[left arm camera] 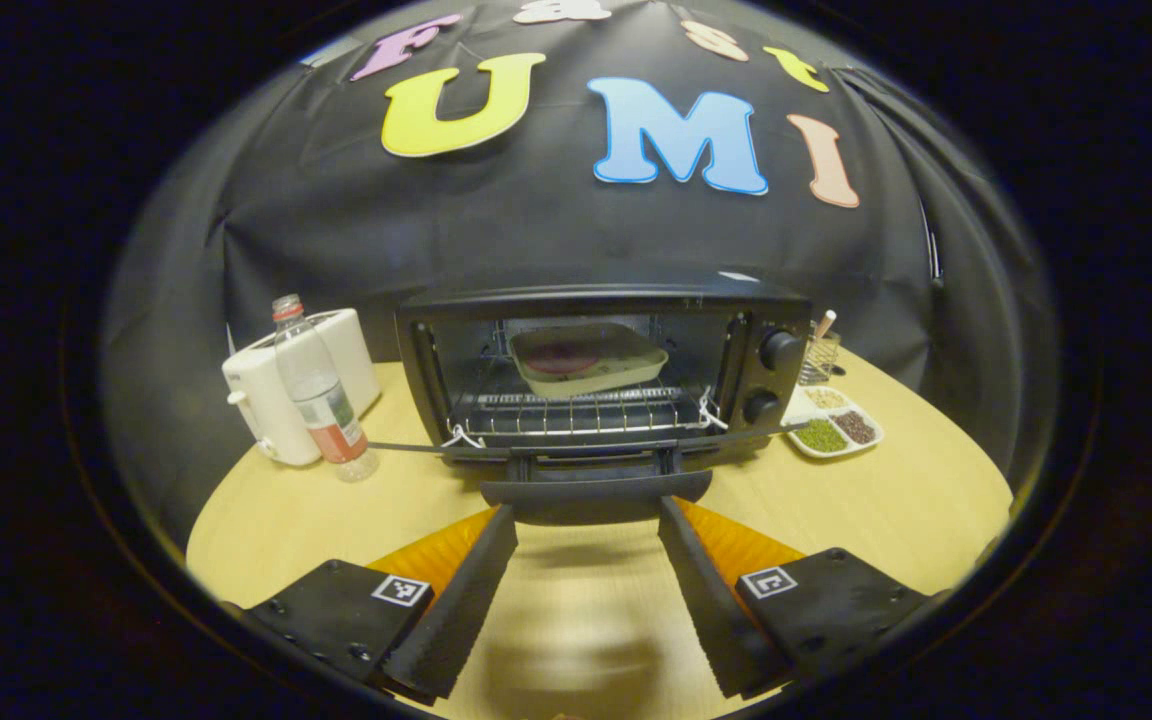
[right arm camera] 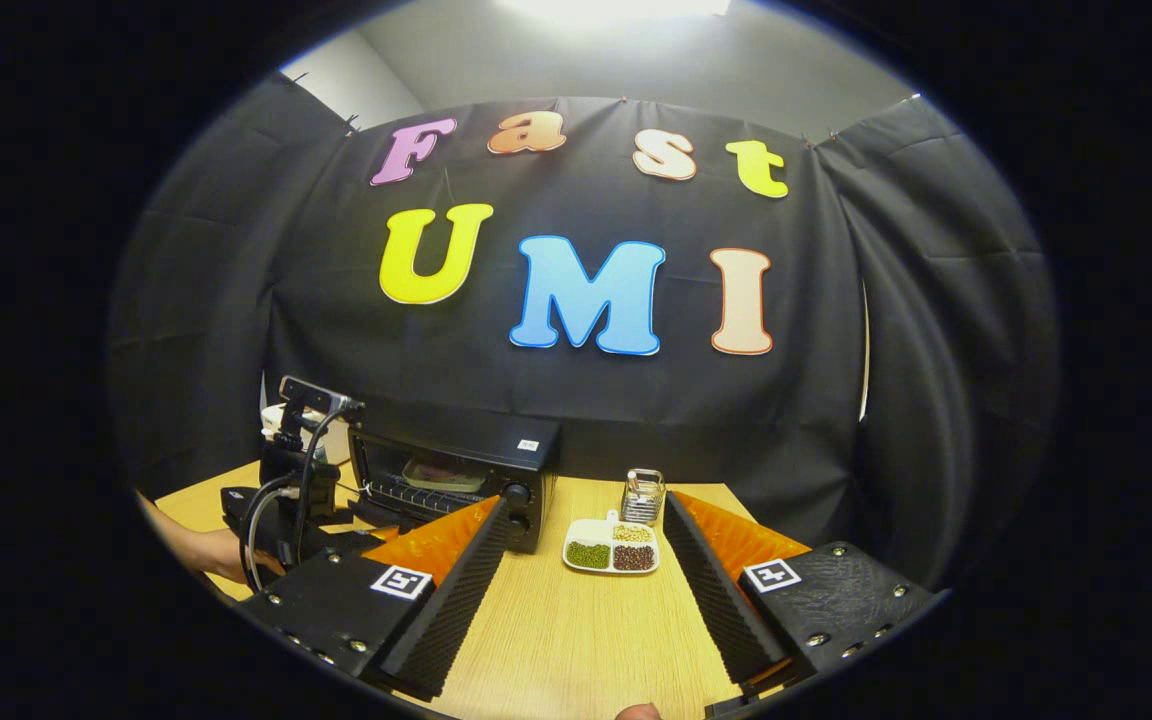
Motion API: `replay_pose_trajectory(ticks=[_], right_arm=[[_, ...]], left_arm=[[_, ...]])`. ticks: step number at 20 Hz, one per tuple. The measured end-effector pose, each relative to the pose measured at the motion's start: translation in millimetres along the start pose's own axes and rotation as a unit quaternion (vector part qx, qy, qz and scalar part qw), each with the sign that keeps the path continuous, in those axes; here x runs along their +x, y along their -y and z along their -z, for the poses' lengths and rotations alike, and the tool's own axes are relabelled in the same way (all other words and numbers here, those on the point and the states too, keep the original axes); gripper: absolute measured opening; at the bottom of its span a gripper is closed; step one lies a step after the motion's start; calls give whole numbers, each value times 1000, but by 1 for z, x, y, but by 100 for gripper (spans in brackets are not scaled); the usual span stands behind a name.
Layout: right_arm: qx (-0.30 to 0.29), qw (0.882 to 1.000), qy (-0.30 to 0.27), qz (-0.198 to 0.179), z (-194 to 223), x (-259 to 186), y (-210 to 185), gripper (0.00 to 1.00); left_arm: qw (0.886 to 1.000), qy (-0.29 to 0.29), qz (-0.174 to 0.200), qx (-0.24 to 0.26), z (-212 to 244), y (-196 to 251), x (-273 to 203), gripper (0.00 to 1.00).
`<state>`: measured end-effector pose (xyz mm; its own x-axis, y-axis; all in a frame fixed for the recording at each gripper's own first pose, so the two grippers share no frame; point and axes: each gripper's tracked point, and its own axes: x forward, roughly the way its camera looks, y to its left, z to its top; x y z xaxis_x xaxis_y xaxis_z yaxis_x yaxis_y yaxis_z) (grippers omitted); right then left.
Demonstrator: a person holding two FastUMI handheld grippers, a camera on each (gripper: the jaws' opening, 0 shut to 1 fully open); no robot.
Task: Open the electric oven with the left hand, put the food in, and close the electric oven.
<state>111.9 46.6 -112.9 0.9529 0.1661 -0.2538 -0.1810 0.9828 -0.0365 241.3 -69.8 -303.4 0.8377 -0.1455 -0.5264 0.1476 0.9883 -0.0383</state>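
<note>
The black electric oven point(left arm camera: 601, 375) stands at the back of the wooden table point(left arm camera: 886, 500) with its door point(left arm camera: 576, 450) dropped flat. On the wire rack inside rests a cream baking dish point(left arm camera: 586, 362) holding dark red food. My left gripper point(left arm camera: 586, 512) is open, and the door's handle point(left arm camera: 596, 492) lies right at its fingertips, between them. My right gripper point(right arm camera: 586, 505) is open too, with nothing in it, hovering over the table to the right of the oven point(right arm camera: 456, 472). In the right gripper view the left gripper point(right arm camera: 286, 480) and the hand point(right arm camera: 206, 552) holding it show in front of the oven.
A water bottle point(left arm camera: 321, 400) and a white appliance point(left arm camera: 271, 385) stand left of the oven. To its right are a divided plate of beans point(left arm camera: 836, 425) point(right arm camera: 611, 545) and a small holder point(left arm camera: 821, 352) point(right arm camera: 644, 494). Bare tabletop lies in front.
</note>
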Motion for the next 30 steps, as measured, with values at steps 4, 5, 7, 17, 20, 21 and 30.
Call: replay_pose_trajectory(ticks=[4, 5, 7, 17, 20, 21, 30], right_arm=[[3, 1000, -1, 6, 0, 2, 1, 98], [5, 1000, -2, 9, 0, 3, 2, 98], [12, 1000, 2, 14, -4, 2, 3, 98], [56, 996, 65, 5, -36, -40, 31, 98], [61, 995, 73, -6, -41, -63, 43, 98], [62, 995, 76, -10, -43, -69, 46, 98], [71, 993, 87, -25, -48, -104, 50, 98]], left_arm=[[1000, 29, 5, 7, -37, 2, 15, 100], [999, 36, 8, 8, -45, 2, 18, 100], [998, 59, 12, 8, -67, 0, 19, 100], [978, 208, 5, -14, -167, 24, -135, 100], [972, 233, -10, -13, -168, 35, -197, 95], [971, 239, -16, -13, -167, 38, -216, 100], [963, 266, -38, -30, -140, 35, -325, 100]])
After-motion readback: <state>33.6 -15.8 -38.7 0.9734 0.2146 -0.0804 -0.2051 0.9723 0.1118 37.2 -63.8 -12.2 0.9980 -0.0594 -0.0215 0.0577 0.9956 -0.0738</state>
